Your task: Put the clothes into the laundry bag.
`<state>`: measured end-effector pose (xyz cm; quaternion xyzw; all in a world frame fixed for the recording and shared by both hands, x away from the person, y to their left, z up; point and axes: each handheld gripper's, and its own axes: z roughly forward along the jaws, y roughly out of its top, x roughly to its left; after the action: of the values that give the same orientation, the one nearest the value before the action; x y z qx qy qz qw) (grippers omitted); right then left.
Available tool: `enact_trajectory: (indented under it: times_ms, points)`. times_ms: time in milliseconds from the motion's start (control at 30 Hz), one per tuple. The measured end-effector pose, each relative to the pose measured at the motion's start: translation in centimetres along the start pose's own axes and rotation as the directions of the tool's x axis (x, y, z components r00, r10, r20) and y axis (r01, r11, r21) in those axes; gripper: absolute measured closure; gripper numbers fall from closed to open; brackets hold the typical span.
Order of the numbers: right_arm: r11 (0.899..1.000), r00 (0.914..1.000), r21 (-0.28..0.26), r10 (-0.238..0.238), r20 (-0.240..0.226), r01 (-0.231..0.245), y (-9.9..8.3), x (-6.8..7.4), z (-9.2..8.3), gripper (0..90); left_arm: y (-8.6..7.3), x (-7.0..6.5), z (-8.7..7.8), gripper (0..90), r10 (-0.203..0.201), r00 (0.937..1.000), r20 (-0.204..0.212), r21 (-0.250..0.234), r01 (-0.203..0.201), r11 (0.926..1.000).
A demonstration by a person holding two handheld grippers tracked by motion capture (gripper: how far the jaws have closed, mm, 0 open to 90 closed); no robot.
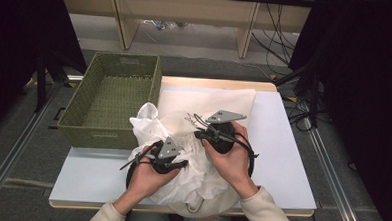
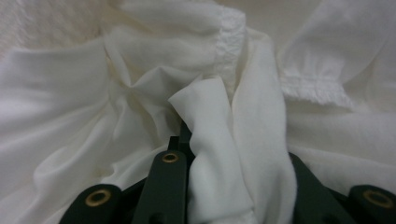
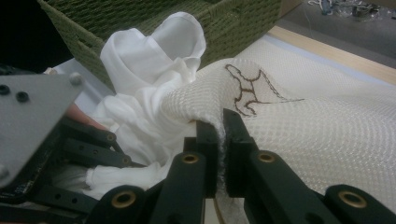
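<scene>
Item one, the mesh laundry bag: cream netting with a brown stitched mark, lying across the middle of the table and reaching from its far edge down to the near edge, where a loop of it hangs over. Item two, the white garment: soft crumpled cloth, bunched at the bag's left side and over its mouth, one fold rising against the basket's near right corner. Item three, the right gripper: we hold it at the centre of the table, jaws pressed nearly together on a raised fold of the mesh bag, right beside the stitched mark. Item four, the left gripper: we hold it lower and nearer the near edge, pushed into the garment; a fold of white cloth stands between its jaws, which are partly closed around it, and the cloth hides whether the pads press on it. Item five, a green woven basket: it sits off the far left corner, touching the table's left portion and blocking the garment's leftward spread. Cables trail on the floor past the right edge.
</scene>
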<state>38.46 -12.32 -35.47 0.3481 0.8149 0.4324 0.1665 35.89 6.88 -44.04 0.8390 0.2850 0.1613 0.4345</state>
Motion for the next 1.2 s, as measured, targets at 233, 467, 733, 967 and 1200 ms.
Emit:
enact_trajectory:
  times_ms: [233,467,733,967,1200]
  points:
    - [1.0,0.9999,-0.017,-0.007,-0.014,0.007,0.3,0.6,-0.3,87.7,2.5,0.0,-2.7,77.6,-0.031,0.9995,-0.011,-0.181,0.028,0.9831]
    - [0.997,0.9997,-0.078,-0.017,-0.018,0.016,0.8,1.2,-1.7,88.0,4.7,-0.7,-3.4,77.7,-0.02,0.9997,-0.014,-0.235,0.016,0.9719]
    - [0.999,0.9985,-0.054,0.002,-0.055,-0.005,0.7,1.8,-1.4,88.0,4.1,1.5,1.1,74.6,-0.041,0.9978,-0.053,-0.15,0.033,0.9881]
    - [1.0,0.9998,-0.019,0.012,-0.019,-0.012,0.2,0.2,-0.3,87.7,3.4,1.9,1.7,54.6,-0.059,0.9978,-0.031,-0.145,0.054,0.988]
    - [1.0,0.9998,-0.024,0.019,-0.009,-0.019,0.3,0.0,-0.6,87.6,3.0,0.7,-2.3,30.9,-0.04,0.9992,0.009,-0.179,0.041,0.983]
